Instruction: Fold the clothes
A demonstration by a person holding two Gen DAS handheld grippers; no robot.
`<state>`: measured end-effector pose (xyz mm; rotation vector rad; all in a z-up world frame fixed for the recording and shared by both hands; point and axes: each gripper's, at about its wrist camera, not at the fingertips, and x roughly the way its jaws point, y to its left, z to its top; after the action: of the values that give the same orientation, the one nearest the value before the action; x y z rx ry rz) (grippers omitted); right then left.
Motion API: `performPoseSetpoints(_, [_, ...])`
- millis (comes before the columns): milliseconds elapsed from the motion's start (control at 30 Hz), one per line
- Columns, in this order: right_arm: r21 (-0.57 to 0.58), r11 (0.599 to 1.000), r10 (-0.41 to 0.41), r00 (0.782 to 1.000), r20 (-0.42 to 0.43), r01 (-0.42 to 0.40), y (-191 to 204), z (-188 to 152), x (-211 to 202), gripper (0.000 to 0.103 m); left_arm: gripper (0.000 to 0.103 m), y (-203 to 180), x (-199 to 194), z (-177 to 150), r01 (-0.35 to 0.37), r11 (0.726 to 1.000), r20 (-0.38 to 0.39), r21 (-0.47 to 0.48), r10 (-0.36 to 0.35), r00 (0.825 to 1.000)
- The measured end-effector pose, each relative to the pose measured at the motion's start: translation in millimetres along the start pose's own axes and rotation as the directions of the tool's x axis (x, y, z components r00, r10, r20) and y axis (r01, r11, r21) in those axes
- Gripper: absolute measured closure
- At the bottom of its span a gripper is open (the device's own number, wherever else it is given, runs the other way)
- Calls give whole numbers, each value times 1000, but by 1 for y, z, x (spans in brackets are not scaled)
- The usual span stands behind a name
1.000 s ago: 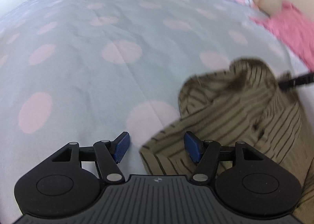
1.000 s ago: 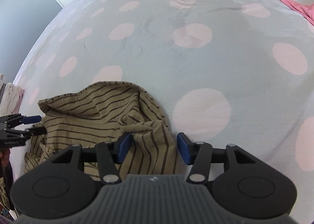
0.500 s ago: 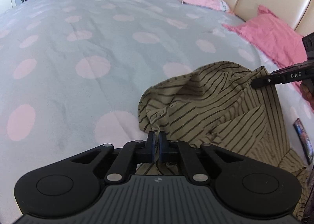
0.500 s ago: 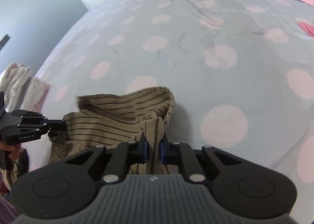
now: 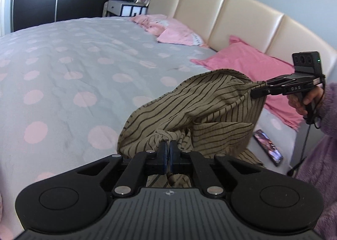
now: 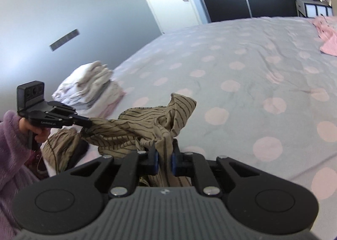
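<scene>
A tan garment with thin dark stripes point(image 5: 202, 105) hangs lifted above the grey bed with pink dots point(image 5: 73, 71). My left gripper point(image 5: 167, 151) is shut on one bunched edge of it. My right gripper point(image 6: 163, 155) is shut on another edge; it also shows in the left wrist view point(image 5: 256, 92) pinching the cloth at the right. In the right wrist view the garment point(image 6: 147, 124) sags between the two grippers, and the left gripper point(image 6: 88, 124) holds its left end.
Pink pillows point(image 5: 248, 65) lie along the cream headboard point(image 5: 221, 12). A phone point(image 5: 267, 147) lies on the bed edge. A stack of folded white clothes point(image 6: 90, 88) sits at the bed's far left. The person wears a purple sleeve point(image 5: 322, 155).
Both grippers closed on the garment's edges and lifted it off the bed. The cloth now hangs between them, and both cameras tilted up to show the room.
</scene>
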<state>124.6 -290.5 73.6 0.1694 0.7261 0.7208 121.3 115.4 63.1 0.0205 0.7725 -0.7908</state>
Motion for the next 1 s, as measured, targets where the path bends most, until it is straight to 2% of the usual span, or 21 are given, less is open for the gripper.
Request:
performPoseSetpoints(133, [-50,998,42,999,-12,-43,14,-32,-28,90,103,-23,-28,-30,61,998,2,12,-61,998])
performPoseSetpoints(233, [-56,996,67,996,-62,-70,19,-64,-41,90,103,-36,-34,-58,90,996,-49,11,-90,995])
performPoseSetpoints(367, [-90,992,68,981,-183,-86,25,-103,-38,90,103,-49,-25,-91,110,994,-150,10,-107,983])
performPoseSetpoints(533, [-101,994,14,952,-304,-47,24,-144,-16,91,103,-61,6,-122,92,995,-299,47,-74,951])
performPoseSetpoints(633, [-126,992,-16,936,-352,-31,28,-161,-6,90,103,-66,22,-132,63,994,-364,87,-27,931])
performPoseSetpoints(733, [-155,988,-48,928,-368,-10,34,-168,-2,81,102,-72,27,-133,33,993,-392,117,15,920])
performPoseSetpoints(800, [-181,984,-64,929,-366,-3,39,-168,-6,75,98,-77,27,-132,19,990,-400,136,37,916])
performPoseSetpoints(867, [-203,979,-69,938,-339,-1,43,-165,-17,67,75,-83,21,-127,15,987,-383,162,49,922])
performPoseSetpoints(933, [-222,975,-74,951,-299,6,47,-160,-28,63,62,-92,11,-123,-7,978,-337,207,78,938])
performPoseSetpoints(1000, [-238,971,-75,961,-265,10,52,-153,-32,59,60,-101,1,-117,-41,968,-282,248,113,953])
